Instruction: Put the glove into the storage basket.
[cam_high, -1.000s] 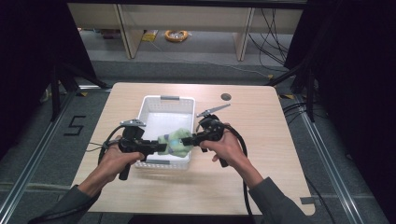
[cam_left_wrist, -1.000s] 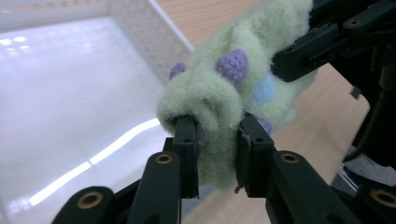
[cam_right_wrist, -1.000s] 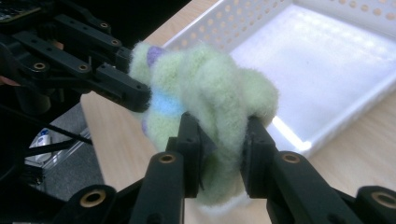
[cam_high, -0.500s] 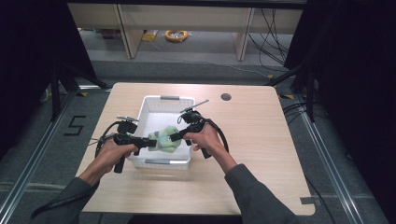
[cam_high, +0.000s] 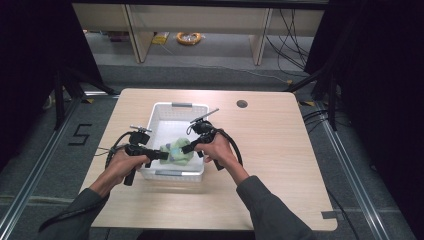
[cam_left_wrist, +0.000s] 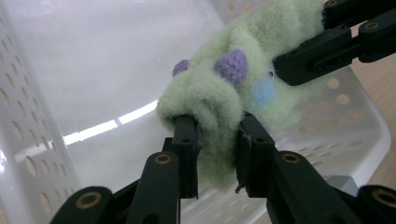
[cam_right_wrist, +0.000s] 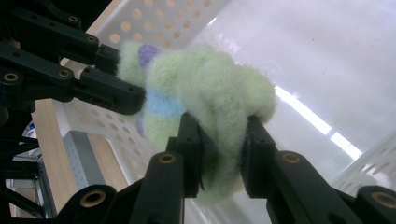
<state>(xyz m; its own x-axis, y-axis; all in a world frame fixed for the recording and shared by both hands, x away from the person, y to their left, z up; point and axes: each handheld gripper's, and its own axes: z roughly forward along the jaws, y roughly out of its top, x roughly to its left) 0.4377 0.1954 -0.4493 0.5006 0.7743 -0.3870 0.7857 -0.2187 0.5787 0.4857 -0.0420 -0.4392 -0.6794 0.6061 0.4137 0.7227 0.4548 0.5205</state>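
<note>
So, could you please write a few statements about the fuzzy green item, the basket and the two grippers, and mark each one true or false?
1. The left gripper is shut on the fuzzy green item. True.
2. The right gripper hangs open over bare table. False: it is shut on the same fuzzy green item.
3. The fuzzy green item is held over the white basket. True.
4. The white basket is solid-walled and black. False: it is white, with rows of holes in its walls.
5. The fuzzy green item carries purple and blue patches. True.
</note>
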